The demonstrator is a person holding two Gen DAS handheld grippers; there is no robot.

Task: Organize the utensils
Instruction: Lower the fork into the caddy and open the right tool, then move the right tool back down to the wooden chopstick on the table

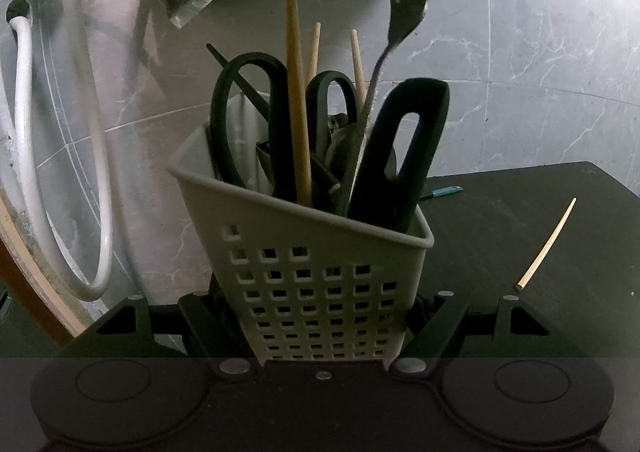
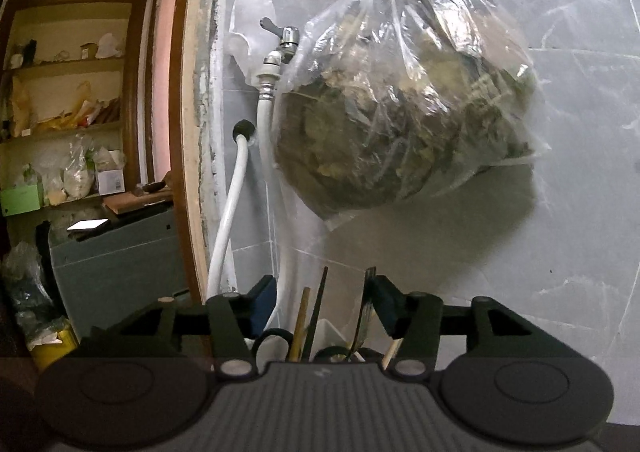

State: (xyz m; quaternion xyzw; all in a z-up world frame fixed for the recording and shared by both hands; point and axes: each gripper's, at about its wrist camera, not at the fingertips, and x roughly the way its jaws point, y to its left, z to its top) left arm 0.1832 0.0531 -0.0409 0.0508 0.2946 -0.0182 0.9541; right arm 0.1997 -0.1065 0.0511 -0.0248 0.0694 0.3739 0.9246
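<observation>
Lowest in the left wrist view, the left gripper (image 1: 320, 316) has its jaws clenched on the grey perforated utensil holder (image 1: 316, 284), which fills the centre of the frame. Standing in it are black-handled scissors (image 1: 256, 124), wooden chopsticks (image 1: 298, 92), a black slotted handle (image 1: 400, 156) and a fork (image 1: 400, 12) leaning toward the upper right. At right, on the dark tabletop (image 1: 520, 232), lies a lone chopstick (image 1: 548, 246). In the right wrist view, the right gripper (image 2: 320, 304) hangs above the holder's contents with jaws released, the fork's tines beside its right pad. Beyond hangs a plastic bag (image 2: 404, 100) against the tiled wall.
</observation>
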